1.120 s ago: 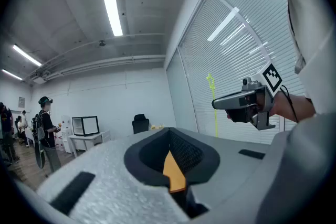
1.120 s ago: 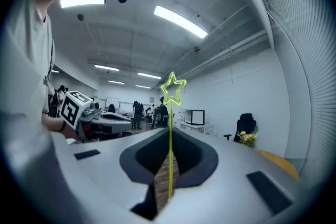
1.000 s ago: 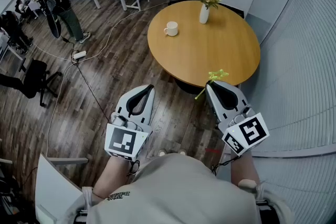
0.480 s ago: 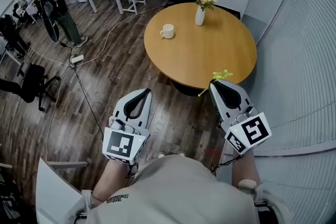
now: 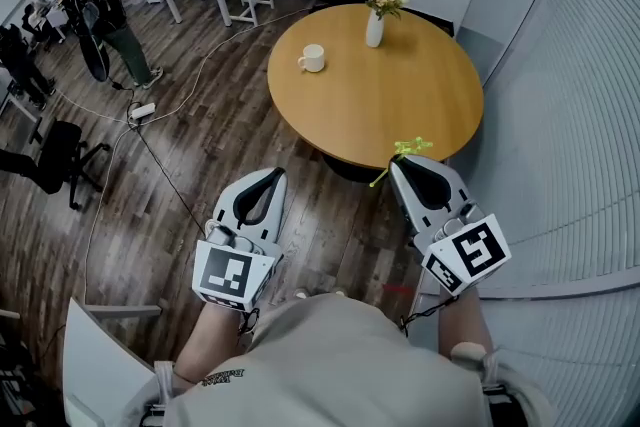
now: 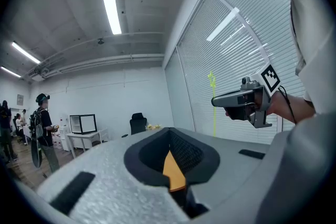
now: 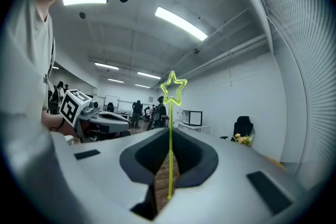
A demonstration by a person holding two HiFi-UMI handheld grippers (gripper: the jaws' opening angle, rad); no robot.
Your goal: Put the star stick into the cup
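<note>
Here, a thin lime-green star stick (image 7: pixel 170 113) stands pinched in the right claw (image 7: pixel 169 134), left claw (image 6: pixel 169 131) pressed together.

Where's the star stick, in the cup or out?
Out. The right gripper holds the star stick upright; the cup stands on the table, apart from it.

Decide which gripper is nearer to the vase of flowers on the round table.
Right. The right gripper, holding the star stick, is at the near edge of the table, facing the vase; the left gripper is over the floor, farther left.
</note>
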